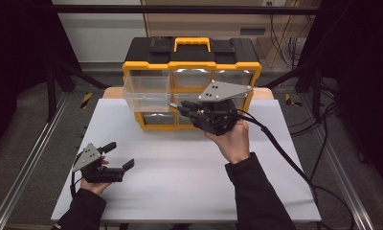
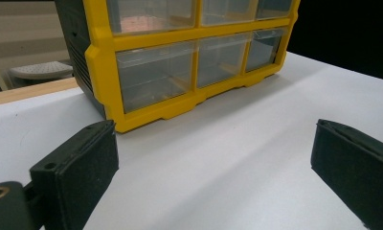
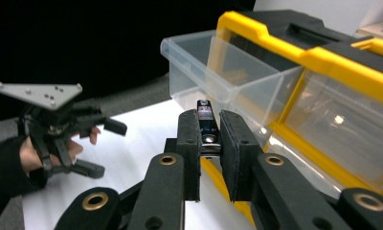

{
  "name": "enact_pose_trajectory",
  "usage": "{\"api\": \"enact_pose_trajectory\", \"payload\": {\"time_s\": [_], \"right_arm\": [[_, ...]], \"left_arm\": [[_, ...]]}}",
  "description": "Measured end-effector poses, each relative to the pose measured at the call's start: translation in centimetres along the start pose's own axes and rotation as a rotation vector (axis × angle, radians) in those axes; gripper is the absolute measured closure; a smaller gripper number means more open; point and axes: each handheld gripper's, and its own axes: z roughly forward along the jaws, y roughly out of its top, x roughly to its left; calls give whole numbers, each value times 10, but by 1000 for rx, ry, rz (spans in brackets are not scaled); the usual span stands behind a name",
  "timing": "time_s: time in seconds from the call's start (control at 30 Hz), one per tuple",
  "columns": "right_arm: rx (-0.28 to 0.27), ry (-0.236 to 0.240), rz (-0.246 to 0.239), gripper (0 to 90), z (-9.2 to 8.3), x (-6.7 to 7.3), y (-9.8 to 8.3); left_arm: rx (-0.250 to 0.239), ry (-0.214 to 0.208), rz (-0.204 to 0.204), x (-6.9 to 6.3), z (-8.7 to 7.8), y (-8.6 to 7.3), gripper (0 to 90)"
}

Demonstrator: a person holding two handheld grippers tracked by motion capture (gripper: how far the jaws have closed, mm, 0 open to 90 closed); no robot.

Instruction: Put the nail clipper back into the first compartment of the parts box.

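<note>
High view: yellow-and-black plastic drawer organiser at far edge of white worktop, its clear plastic top-left drawer pulled well out and overhanging. Right hand-held gripper raised in front of organiser's middle, tips just beside the open drawer's right wall; something small and dark at the tips, too small to identify here. Left hand-held gripper low near worktop's near-left corner, jaws spread, empty, well apart from organiser. Left gripper view: black foam pads wide apart over bare worktop, nothing between; organiser's lower drawers shut. No support on the cabinet from this side, so a nudge from the right could slide or tip it. Right gripper view: jaws pressed onto small dark oblong item with metal end and label, possibly a USB stick, held upright and pinched low on its body, upper part proud of the pads. Open drawer just beyond and above the tips. Risks, as judgement: narrow smooth item could pivot or slip between pads during tilt toward drawer; release short of the rim drops it onto worktop in front of cabinet; jaw or item clipping the drawer's front wall could push the extended drawer in or knock it off its runners; trailing cable may drag on approach.
</note>
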Motion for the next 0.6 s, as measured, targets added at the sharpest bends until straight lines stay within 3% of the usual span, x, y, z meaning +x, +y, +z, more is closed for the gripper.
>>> {"api": "enact_pose_trajectory", "payload": {"time_s": [0.6], "right_arm": [[-17,-21,-32,796,13,-6,32]], "left_arm": [[-1,-1,-1,0,0,0,22]]}}
